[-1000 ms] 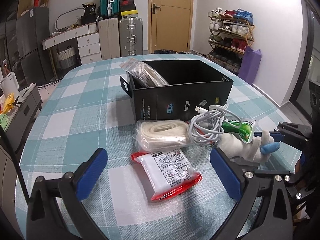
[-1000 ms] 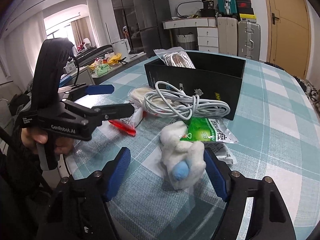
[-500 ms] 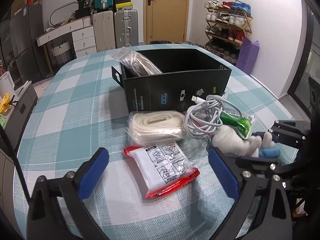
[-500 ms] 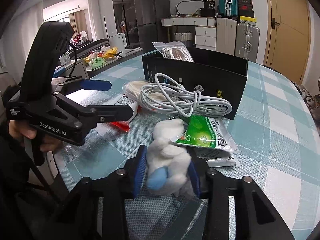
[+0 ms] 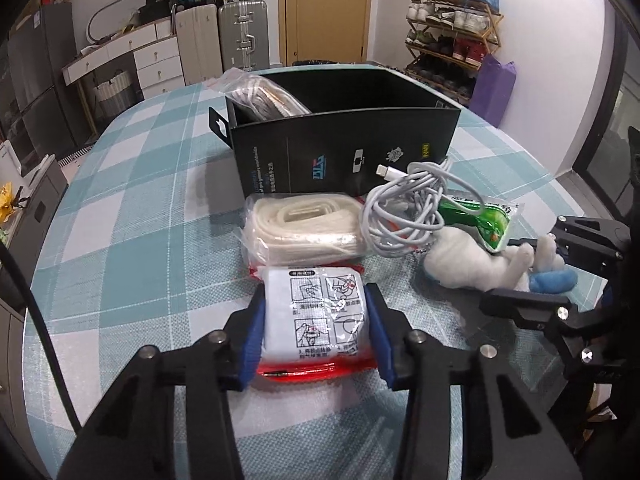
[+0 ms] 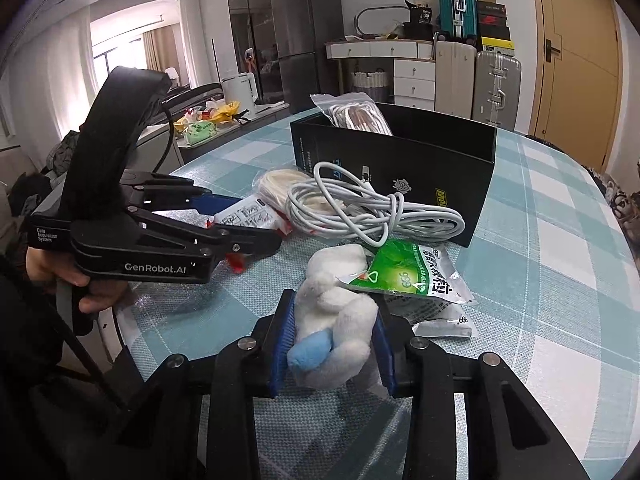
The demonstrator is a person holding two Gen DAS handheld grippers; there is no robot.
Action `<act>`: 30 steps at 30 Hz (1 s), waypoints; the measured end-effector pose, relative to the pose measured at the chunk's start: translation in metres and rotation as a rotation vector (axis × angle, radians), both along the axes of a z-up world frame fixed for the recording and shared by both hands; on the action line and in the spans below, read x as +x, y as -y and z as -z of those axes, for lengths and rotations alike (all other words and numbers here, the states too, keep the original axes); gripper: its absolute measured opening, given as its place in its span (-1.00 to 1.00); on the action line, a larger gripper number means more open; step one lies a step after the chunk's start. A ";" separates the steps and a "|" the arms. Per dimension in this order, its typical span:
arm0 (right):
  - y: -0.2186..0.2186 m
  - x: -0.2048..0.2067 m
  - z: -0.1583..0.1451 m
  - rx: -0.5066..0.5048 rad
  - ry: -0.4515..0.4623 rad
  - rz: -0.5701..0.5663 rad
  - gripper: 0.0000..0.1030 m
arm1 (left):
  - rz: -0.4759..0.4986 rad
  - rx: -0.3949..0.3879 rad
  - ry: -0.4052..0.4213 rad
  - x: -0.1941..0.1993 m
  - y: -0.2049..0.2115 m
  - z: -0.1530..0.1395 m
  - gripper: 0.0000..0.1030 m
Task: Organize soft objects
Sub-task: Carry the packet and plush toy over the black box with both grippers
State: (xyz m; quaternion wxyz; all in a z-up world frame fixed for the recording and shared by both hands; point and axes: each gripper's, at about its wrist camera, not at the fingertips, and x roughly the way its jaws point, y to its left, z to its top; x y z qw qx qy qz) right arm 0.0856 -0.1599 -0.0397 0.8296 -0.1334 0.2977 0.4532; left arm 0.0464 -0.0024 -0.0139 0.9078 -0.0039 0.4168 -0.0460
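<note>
Since the earlier frames, both hand-held grippers are closing in: the left hand-held gripper (image 5: pixel 316 330), wide open a second ago, is now pinching the red-edged white packet (image 5: pixel 318 320) between its blue pads, with the packet lying on the checked tabletop (image 5: pixel 140 240). Beyond it, the bagged cream strap (image 5: pixel 304 226) is lying in front of the black box (image 5: pixel 344 152), which is holding a clear bag of cord (image 5: pixel 268 94) at its left end. Further right, the coiled white cable (image 5: pixel 408 208) is resting over the green sachet (image 5: pixel 480 220). The right hand-held gripper (image 6: pixel 332 344) is squeezing the white plush toy (image 6: pixel 336 320) on the tabletop, beside the sachet.
</note>
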 end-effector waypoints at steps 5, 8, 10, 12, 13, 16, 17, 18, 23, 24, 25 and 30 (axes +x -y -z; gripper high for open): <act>0.000 -0.002 -0.004 0.019 0.001 -0.013 -0.32 | -0.001 -0.043 0.017 -0.012 -0.003 -0.006 -0.15; 0.000 -0.005 -0.006 0.030 -0.003 -0.031 -0.32 | 0.006 -0.056 0.036 -0.021 -0.003 -0.010 -0.15; -0.002 -0.007 -0.006 0.029 -0.001 -0.038 -0.33 | 0.012 -0.063 0.051 -0.025 -0.002 -0.016 -0.15; -0.003 -0.009 -0.007 0.031 0.002 -0.048 -0.33 | 0.015 -0.062 0.067 -0.027 -0.002 -0.021 -0.15; -0.003 -0.010 -0.008 0.032 0.002 -0.052 -0.33 | 0.018 -0.065 0.074 -0.028 -0.002 -0.024 -0.15; -0.002 -0.013 -0.012 0.045 0.005 -0.064 -0.33 | 0.020 -0.070 0.093 -0.031 -0.002 -0.030 -0.15; -0.001 -0.014 -0.014 0.055 0.001 -0.071 -0.33 | 0.020 -0.072 0.098 -0.032 -0.002 -0.031 -0.15; 0.000 -0.014 -0.017 0.070 -0.004 -0.076 -0.33 | 0.020 -0.074 0.102 -0.033 -0.002 -0.033 -0.15; 0.008 -0.016 -0.029 0.134 -0.021 -0.080 -0.33 | 0.012 -0.086 0.122 -0.035 -0.006 -0.041 -0.15; 0.009 -0.016 -0.031 0.138 -0.016 -0.077 -0.33 | 0.010 -0.085 0.126 -0.035 -0.006 -0.042 -0.15; 0.010 -0.016 -0.032 0.142 -0.014 -0.077 -0.33 | 0.009 -0.085 0.130 -0.036 -0.006 -0.043 -0.15; 0.019 -0.019 -0.047 0.202 -0.013 -0.078 -0.33 | 0.008 -0.084 0.146 -0.037 -0.005 -0.048 -0.14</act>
